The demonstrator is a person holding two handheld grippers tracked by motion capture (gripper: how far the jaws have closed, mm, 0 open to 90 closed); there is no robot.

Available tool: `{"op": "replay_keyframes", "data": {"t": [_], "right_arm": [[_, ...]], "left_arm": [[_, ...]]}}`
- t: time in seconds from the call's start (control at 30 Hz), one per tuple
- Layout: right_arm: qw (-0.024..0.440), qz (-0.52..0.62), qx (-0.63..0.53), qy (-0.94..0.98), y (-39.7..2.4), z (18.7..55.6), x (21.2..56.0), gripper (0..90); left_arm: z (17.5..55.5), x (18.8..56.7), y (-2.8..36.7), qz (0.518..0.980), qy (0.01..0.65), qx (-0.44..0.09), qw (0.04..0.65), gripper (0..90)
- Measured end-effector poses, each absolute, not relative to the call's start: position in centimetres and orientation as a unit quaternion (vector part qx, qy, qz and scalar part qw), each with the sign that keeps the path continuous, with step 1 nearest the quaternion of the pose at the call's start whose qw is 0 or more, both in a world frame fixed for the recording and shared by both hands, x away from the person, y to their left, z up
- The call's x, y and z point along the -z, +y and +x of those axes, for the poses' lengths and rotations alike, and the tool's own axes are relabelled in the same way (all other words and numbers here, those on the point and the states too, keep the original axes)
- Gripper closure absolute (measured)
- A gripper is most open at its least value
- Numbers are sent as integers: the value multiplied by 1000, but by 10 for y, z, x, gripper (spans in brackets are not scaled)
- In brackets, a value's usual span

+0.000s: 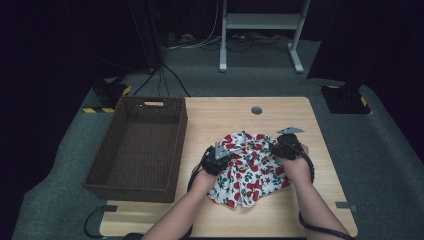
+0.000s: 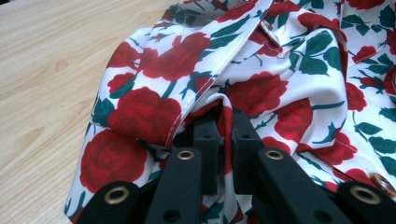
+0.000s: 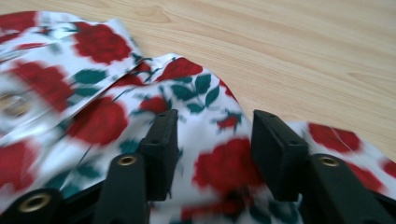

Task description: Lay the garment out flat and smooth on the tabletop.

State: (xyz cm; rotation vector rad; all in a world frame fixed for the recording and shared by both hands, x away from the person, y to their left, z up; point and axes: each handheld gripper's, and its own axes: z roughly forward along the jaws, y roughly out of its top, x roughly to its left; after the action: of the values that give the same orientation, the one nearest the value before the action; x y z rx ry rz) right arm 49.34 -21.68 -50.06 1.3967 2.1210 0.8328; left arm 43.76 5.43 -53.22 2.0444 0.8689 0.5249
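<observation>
a rumpled rose-print garment (image 1: 248,167) is seen lying on the wooden counter (image 1: 210,117), to the right of the brown wicker basket (image 1: 137,147) and apart from it. it is judged to be light, thin and quite limp: folds and a buttoned placket are thrown up loosely, and nothing in it would hold a shape when lifted. the weave looks smooth, so a shallow pinch could be slipped out of.

the left gripper (image 2: 225,135) is clenched on a raised fold of the garment at its left side, the cloth being nipped between the two pads. the right gripper (image 3: 210,140) is held over the right edge of the cloth with its jaws parted; fabric lies beneath and between them, but it is not pressed by the pads.

a hold is best taken on a doubled hem or seam, where the thickness gives more bite, and at two well-separated points so that the cloth can be spread or carried without bunching.
</observation>
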Motion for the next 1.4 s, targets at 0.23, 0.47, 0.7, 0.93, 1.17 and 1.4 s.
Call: {"op": "replay_keyframes", "data": {"t": [0.23,0.47,0.7,0.93,1.17,1.4], "right_arm": [[211,522,-276,779,-207,517,520,592],[245,485,-263,797,-205,494,517,882],[260,473,-301,787,-228,437,506,878],[279,455,-321,783,-246,386,486,865],[266,472,-327,774,-258,374,494,796],[250,491,-328,767,-259,386,502,673]], "left_arm": [[442,530,53,813,351,-209,415,834],[437,530,53,817,347,-203,414,863],[415,518,55,825,327,-203,414,867],[388,494,49,824,293,-218,432,871],[387,502,43,831,294,-217,419,870],[390,519,45,837,302,-208,405,861]]}}
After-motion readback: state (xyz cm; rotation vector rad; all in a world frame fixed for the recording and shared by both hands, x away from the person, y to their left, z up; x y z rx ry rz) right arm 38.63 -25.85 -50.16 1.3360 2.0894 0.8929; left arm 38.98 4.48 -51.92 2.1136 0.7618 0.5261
